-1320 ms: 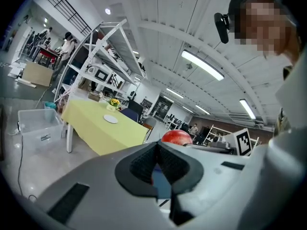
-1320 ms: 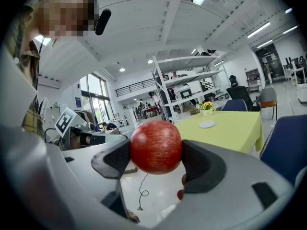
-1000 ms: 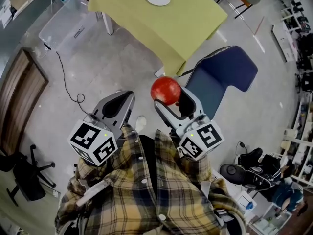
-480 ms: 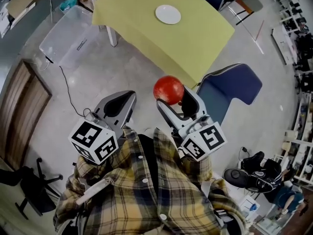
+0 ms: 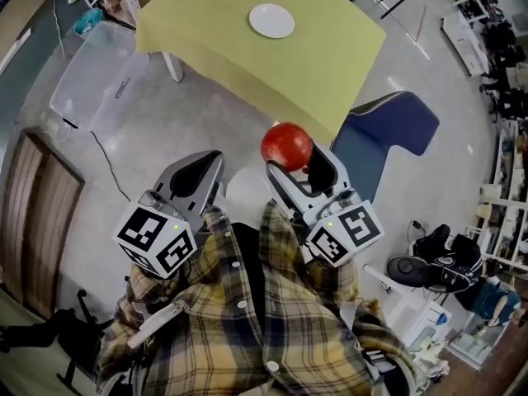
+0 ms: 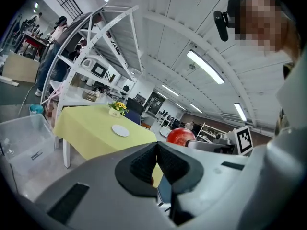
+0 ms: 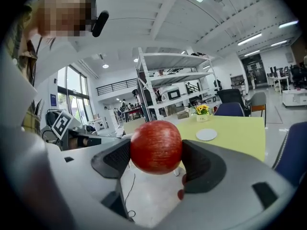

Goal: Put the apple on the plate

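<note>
the table point(image 5: 322, 64) sits lower in the head view than a second ago, so the person seems to be closing on it. the right gripper point(image 5: 293, 153) stays clamped on the apple point(image 5: 286, 146); the plate point(image 5: 271, 21) lies well off at 12 o'clock. the left gripper point(image 5: 206, 162) has its jaws together, empty.

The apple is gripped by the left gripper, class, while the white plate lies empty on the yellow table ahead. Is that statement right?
No. The apple is gripped by the right gripper, not the left; the right gripper view shows it clamped there, and the left gripper is shut on nothing. The white plate does lie empty on the yellow table ahead.
</note>
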`<state>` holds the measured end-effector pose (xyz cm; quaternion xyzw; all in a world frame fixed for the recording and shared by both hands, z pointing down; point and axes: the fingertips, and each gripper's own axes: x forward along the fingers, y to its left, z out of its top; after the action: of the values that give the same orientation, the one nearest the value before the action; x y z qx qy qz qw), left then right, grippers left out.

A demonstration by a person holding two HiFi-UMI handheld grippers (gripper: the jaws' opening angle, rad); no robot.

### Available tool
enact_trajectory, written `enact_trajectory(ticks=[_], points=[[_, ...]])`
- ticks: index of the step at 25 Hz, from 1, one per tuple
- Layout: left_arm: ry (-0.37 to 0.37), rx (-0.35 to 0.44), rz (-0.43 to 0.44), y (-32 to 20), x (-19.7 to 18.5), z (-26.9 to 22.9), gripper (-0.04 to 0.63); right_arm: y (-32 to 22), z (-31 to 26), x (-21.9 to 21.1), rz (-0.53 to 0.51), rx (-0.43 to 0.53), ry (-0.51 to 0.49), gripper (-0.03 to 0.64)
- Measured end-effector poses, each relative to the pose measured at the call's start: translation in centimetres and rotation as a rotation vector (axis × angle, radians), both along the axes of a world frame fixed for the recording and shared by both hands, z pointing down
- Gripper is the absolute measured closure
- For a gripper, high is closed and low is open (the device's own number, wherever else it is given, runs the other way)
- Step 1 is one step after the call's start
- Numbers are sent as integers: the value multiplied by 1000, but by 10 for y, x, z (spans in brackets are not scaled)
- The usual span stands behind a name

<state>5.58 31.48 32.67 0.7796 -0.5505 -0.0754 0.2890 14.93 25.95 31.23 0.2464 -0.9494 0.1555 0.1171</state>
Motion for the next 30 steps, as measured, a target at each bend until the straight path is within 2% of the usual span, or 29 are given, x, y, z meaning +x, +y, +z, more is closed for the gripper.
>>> enact_trajectory(ticks=[5, 10, 21, 30], points=[[22, -10, 8, -17, -8, 3, 588, -19, 6, 0, 36, -30, 20, 290], [26, -12, -6, -46, -21, 6, 588, -49, 8, -17, 11, -24, 18, 290], [-22, 17, -9, -146, -52, -12, 588, -144, -6, -59, -28, 5, -28, 290], [-60, 32, 27, -222, -42, -28, 588, -217, -14, -47, -14, 2, -54, 290]])
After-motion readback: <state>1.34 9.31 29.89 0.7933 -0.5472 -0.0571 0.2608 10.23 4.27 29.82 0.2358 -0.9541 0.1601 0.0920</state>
